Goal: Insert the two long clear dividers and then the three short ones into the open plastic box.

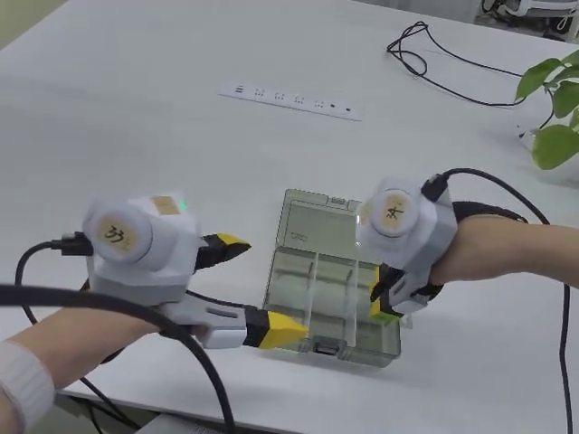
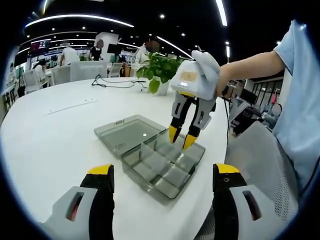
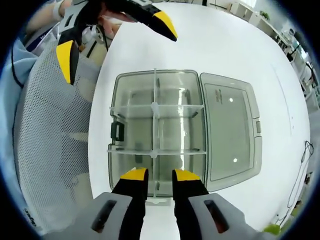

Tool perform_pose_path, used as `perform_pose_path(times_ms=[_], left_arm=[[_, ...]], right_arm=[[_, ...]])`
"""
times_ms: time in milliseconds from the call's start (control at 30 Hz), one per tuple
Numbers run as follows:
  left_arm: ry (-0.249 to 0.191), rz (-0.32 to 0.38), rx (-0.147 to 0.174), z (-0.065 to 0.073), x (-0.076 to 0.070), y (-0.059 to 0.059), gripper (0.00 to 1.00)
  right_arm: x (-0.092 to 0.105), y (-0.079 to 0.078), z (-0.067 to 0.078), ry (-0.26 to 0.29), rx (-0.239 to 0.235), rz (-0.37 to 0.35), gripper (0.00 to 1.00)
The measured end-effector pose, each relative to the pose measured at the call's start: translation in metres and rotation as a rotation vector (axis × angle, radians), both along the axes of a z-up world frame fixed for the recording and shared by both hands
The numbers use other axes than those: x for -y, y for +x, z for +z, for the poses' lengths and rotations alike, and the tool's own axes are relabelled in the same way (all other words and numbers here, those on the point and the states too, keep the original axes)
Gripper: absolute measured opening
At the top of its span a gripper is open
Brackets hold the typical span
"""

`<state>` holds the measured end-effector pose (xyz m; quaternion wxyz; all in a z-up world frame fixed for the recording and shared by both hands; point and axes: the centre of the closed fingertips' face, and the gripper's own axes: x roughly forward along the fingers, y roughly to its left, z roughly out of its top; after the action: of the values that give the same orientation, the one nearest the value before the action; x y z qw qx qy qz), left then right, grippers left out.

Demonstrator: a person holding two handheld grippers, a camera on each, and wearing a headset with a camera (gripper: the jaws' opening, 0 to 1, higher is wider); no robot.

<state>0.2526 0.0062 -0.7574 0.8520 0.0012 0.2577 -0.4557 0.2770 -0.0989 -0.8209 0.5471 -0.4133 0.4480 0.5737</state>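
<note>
Likely seating last short clear divider [image 3: 155,162] in clear plastic box [image 3: 112,90]; right gripper [image 3: 160,173] jaws barely parted, left gripper [image 2: 163,170] jaws wide, empty; next, press down.

A white table [image 1: 136,72] carries a power strip [image 1: 289,99], black cable [image 1: 452,86] and leafy plant [image 1: 552,145] under ceiling strip lights [image 2: 75,20].

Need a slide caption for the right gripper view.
Right claw hovers over the open plastic box, clear dividers crossing inside.
</note>
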Motion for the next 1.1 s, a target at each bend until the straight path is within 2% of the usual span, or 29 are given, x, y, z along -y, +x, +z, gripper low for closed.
perform_pose_path(times_ms=[133,267,367,433,500,533,600,700,767,867,1100], left_arm=[[0.0,0.011,0.0,0.0,-0.003,-0.001,0.82],[0.002,0.014,0.003,0.0,-0.004,-0.003,0.83],[0.001,0.016,0.002,0.001,-0.005,-0.005,0.83],[-0.002,0.025,0.003,0.002,-0.006,-0.005,0.84],[0.003,0.03,0.005,0.002,-0.007,-0.006,0.85],[0.007,0.034,0.006,0.002,-0.008,-0.006,0.86],[0.009,0.038,0.011,0.003,-0.009,-0.006,0.87],[0.009,0.049,0.017,0.005,-0.011,-0.005,0.89],[0.006,0.059,0.016,0.005,-0.011,-0.005,0.89],[0.003,0.065,0.02,0.005,-0.012,-0.005,0.9],[0.007,0.064,0.037,0.007,-0.016,-0.009,0.91]], right_arm=[[-0.005,-0.001,0.011,0.096,-0.009,-0.066,0.3],[-0.002,-0.004,0.018,0.153,-0.004,-0.094,0.4],[0.001,-0.005,0.021,0.197,0.02,-0.112,0.51],[0.0,-0.005,0.023,0.245,0.041,-0.149,0.63],[0.004,-0.007,0.023,0.264,0.064,-0.162,0.75],[0.007,-0.006,0.023,0.277,0.081,-0.177,0.79],[0.01,-0.007,0.024,0.299,0.085,-0.212,0.85],[0.016,-0.007,0.027,0.362,0.085,-0.3,0.92],[0.025,-0.007,0.026,0.376,0.087,-0.364,0.95],[0.035,-0.011,0.024,0.401,0.09,-0.413,0.98],[0.056,-0.025,0.029,0.447,0.107,-0.477,1.0]])
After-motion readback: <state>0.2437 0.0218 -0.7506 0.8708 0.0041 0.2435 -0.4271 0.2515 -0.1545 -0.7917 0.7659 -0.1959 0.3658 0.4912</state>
